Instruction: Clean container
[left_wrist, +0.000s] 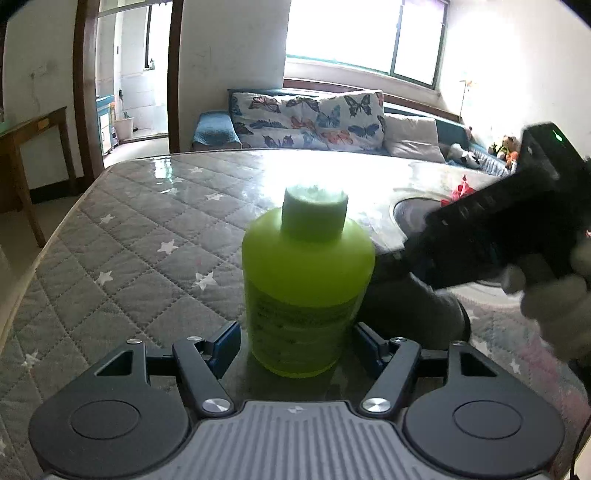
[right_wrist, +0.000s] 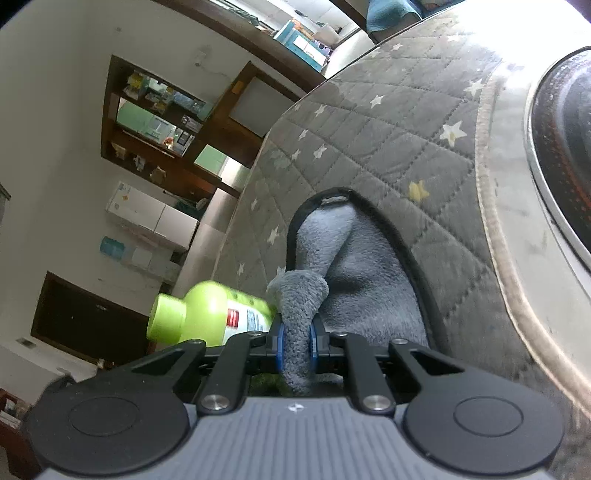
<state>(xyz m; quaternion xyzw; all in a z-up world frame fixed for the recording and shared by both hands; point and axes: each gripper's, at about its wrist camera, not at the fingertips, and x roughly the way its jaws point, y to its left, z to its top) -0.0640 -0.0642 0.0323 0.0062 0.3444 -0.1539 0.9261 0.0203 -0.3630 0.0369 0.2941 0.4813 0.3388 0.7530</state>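
Note:
A green bottle (left_wrist: 308, 284) with a green cap stands upright on the quilted table. My left gripper (left_wrist: 295, 343) is open around its base, blue pads apart from its sides. My right gripper (right_wrist: 295, 341) is shut on a grey fluffy cloth (right_wrist: 351, 266), which lies on the table beside the bottle (right_wrist: 207, 314). In the left wrist view the cloth (left_wrist: 410, 306) lies right of the bottle, under the right gripper's black body (left_wrist: 517, 221). A round container (right_wrist: 561, 140) with a metal rim sits at the right; its rim also shows in the left wrist view (left_wrist: 406, 210).
The table wears a grey quilted star-pattern cover (left_wrist: 147, 240). A sofa with butterfly cushions (left_wrist: 310, 118) stands behind it. A red item (left_wrist: 460, 192) lies near the container. Shelves and a white cabinet (right_wrist: 155, 218) stand by the wall.

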